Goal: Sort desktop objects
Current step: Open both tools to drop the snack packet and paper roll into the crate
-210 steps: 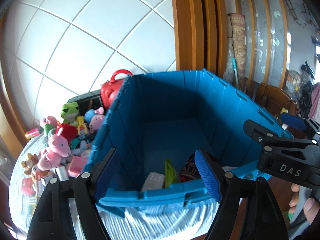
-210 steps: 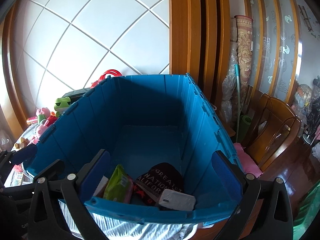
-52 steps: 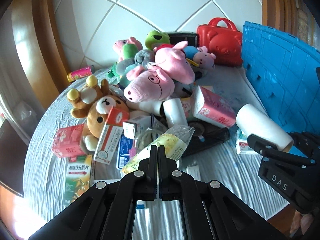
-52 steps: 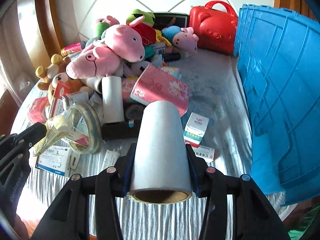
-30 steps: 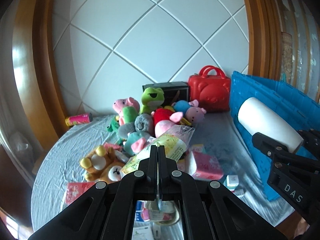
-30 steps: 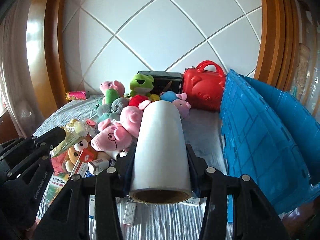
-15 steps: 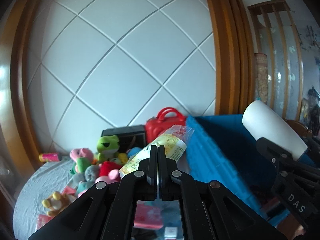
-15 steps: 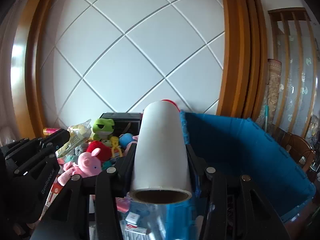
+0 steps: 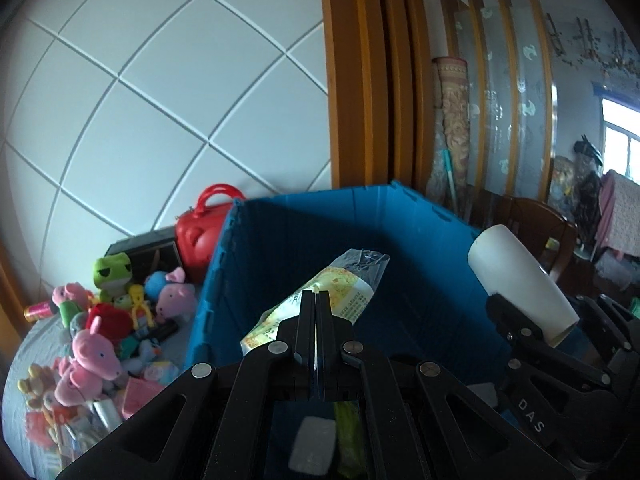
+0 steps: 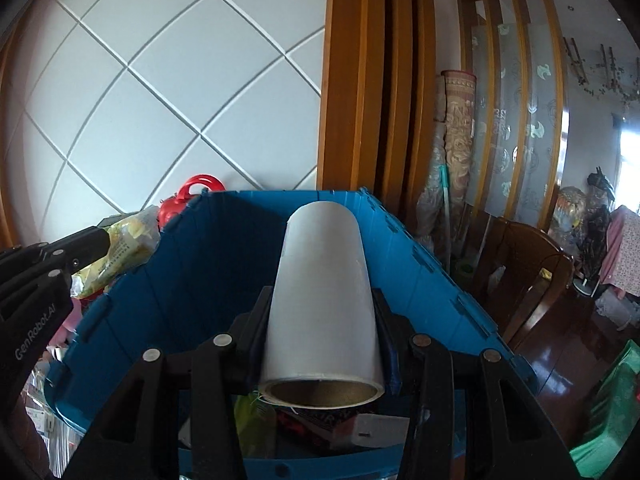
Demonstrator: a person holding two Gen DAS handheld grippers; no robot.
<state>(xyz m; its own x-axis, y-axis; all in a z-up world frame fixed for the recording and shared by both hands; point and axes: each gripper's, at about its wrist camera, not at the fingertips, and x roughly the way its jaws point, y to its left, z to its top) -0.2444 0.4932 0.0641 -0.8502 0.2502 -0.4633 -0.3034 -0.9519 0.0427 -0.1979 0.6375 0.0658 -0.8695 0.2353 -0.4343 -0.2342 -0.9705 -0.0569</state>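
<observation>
My left gripper point(image 9: 315, 300) is shut on a yellow snack packet point(image 9: 340, 288), held above the open blue crate point(image 9: 280, 240). The same packet point(image 10: 120, 248) shows at the left of the right wrist view, over the crate's left wall. My right gripper point(image 10: 322, 316) is shut on a white film roll point(image 10: 322, 280), lengthwise between the fingers, over the blue crate point(image 10: 420, 272). That roll point(image 9: 516, 276) also appears at the right in the left wrist view. On the crate floor lie a white box point(image 9: 312, 446), a green packet point(image 10: 252, 416) and a dark item.
Plush toys point(image 9: 96, 344), a red case point(image 9: 200, 232), a black box point(image 9: 140, 244) and small cartons point(image 9: 80, 420) crowd the cloth-covered table point(image 9: 24, 360) left of the crate. A wooden chair point(image 10: 520, 264) and green bag point(image 10: 608, 412) stand on the floor to the right.
Both grippers have swung right from the toy pile and now hover over the crate's opening, each still holding its item. Seven seconds ago both were open above the crate.
</observation>
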